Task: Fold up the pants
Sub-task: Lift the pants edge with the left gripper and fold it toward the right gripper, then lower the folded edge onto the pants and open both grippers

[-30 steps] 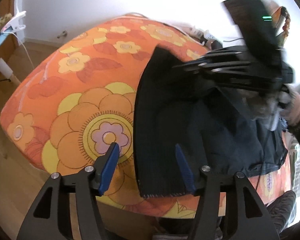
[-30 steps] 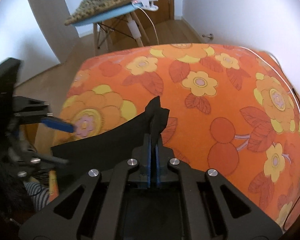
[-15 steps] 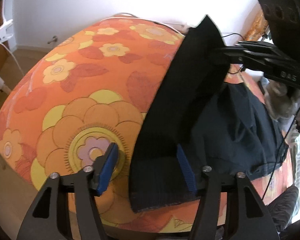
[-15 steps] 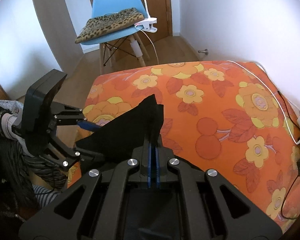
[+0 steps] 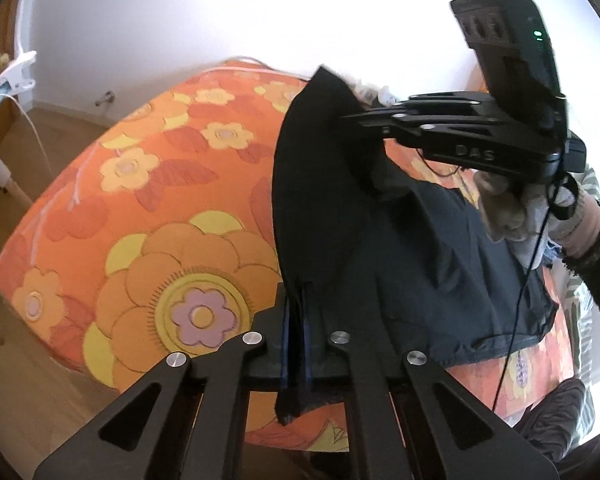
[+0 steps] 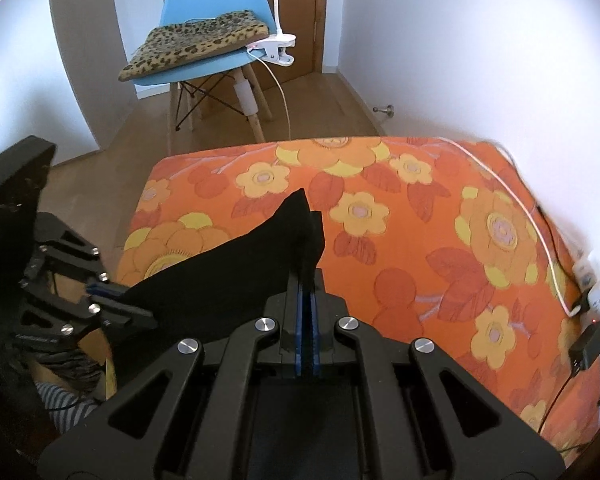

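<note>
Over the orange flowered bed [image 5: 148, 208], dark pants [image 5: 439, 264] hang stretched between both tools. Only the right wrist view shows the blue chair [image 6: 208, 32] and leopard cushion [image 6: 192, 44]. The left gripper [image 5: 296, 344], wide open a second ago, is now clamped on the hem; the right gripper [image 6: 307, 332] stays pinched on its corner.

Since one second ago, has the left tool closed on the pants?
Yes. The left tool, earlier open over the flowered bedspread, is now shut on the pants at their hem.
</note>
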A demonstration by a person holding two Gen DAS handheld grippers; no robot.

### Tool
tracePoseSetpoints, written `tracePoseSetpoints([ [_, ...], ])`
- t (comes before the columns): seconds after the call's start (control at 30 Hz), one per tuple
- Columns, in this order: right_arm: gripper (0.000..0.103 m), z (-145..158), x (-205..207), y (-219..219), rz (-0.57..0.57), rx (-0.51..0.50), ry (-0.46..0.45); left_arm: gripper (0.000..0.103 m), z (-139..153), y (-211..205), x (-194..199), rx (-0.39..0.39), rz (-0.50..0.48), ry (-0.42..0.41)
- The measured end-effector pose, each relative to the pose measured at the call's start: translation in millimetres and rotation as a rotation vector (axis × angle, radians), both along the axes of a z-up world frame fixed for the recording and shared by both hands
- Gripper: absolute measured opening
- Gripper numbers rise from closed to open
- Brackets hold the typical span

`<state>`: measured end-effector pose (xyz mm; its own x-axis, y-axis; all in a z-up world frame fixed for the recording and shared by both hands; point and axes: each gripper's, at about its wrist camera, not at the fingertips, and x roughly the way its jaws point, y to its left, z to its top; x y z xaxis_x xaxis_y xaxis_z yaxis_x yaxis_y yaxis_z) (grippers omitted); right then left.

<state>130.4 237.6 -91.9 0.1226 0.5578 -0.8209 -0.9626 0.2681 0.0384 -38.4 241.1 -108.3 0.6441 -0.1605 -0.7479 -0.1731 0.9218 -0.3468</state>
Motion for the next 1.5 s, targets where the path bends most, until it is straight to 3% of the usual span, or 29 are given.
tracePoseSetpoints([
  [0.27, 0.003, 9.7, 2.0, 52.1, 0.025, 0.024, -0.035, 0.003, 18.6, 40.1, -23.1, 0.062, 0.112, -0.047],
  [0.5, 0.004, -16.5, 4.7, 114.0, 0.052, 0.024, 0.037, 0.003, 9.5, 76.7, -31.4, 0.13, 0.228, 0.026],
  [0.6, 0.019, -23.1, 14.4, 116.7, -0.018, 0.001, 0.08, 0.006, 8.6, 78.3, -31.8, 0.159, 0.253, 0.056],
  [0.67, 0.032, -14.3, 20.1, 102.7, -0.049, 0.031, 0.089, 0.015, 9.2, 78.9, -30.9, 0.18, 0.286, 0.073],
  [0.73, 0.036, 1.0, 27.4, 81.0, -0.081, 0.055, 0.072, 0.021, 14.0, 83.2, -32.7, 0.178, 0.312, 0.056],
  [0.9, 0.039, 34.3, 56.4, 0.4, -0.191, 0.075, 0.069, 0.021, 24.3, 76.8, -29.0, 0.18, 0.304, 0.022],
  [1.03, 0.04, 39.9, 82.0, -70.5, -0.317, 0.054, 0.069, 0.021, 29.0, 60.6, -14.8, 0.17, 0.253, 0.008],
  [1.13, 0.041, 30.6, 97.8, -123.3, -0.391, 0.014, 0.08, 0.021, 32.2, 44.8, -0.1, 0.159, 0.207, 0.001],
  [1.27, 0.047, -1.7, 110.6, -177.6, -0.456, -0.054, 0.13, 0.034, 38.9, 20.7, 21.3, 0.141, 0.15, -0.019],
  [1.5, 0.048, -62.4, 114.4, -218.6, -0.467, -0.152, 0.189, 0.034, 45.0, -22.9, 55.2, 0.132, 0.044, -0.03],
])
